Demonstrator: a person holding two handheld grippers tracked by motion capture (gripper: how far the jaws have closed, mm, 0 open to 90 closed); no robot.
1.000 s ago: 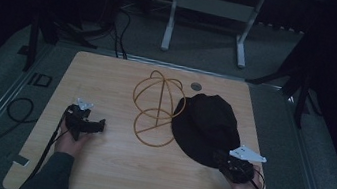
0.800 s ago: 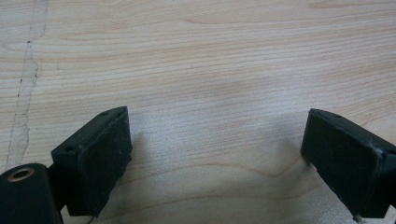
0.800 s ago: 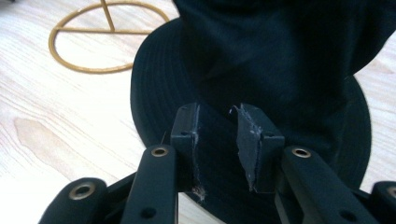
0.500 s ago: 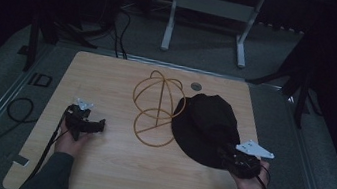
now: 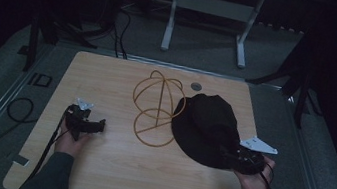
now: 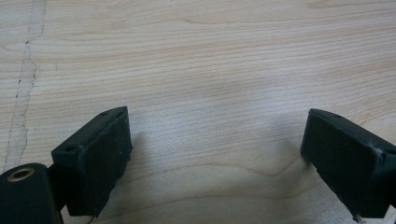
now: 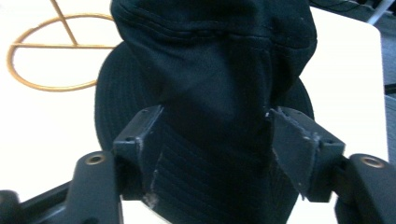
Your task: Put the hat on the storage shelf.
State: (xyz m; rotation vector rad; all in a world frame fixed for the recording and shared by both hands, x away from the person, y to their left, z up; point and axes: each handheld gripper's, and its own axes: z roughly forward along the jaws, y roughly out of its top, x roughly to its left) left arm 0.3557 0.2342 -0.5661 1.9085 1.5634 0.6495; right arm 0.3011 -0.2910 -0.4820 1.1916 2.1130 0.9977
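A black bucket hat (image 5: 205, 125) lies on the right half of the wooden table (image 5: 108, 75), against a gold wire hat stand (image 5: 157, 108) that rests on its side. My right gripper (image 5: 225, 156) is at the hat's near right edge. In the right gripper view its jaws have just been opening, and a fold of the hat's crown (image 7: 215, 70) stands between the pads (image 7: 289, 149); the right gripper (image 7: 215, 140) reads as open. My left gripper (image 5: 98, 125) rests low over bare wood at the left, open (image 6: 215, 154) with nothing between its pads.
A round grey grommet (image 5: 196, 86) sits in the table's far edge. A cable (image 5: 20, 108) loops on the floor at the left, and a white frame (image 5: 210, 4) stands beyond the table. The stand's ring (image 7: 46, 46) lies left of the hat.
The right hand and its grey plate have shifted slightly right and away along the hat's edge. The left hand, the hat and the stand stay where they were.
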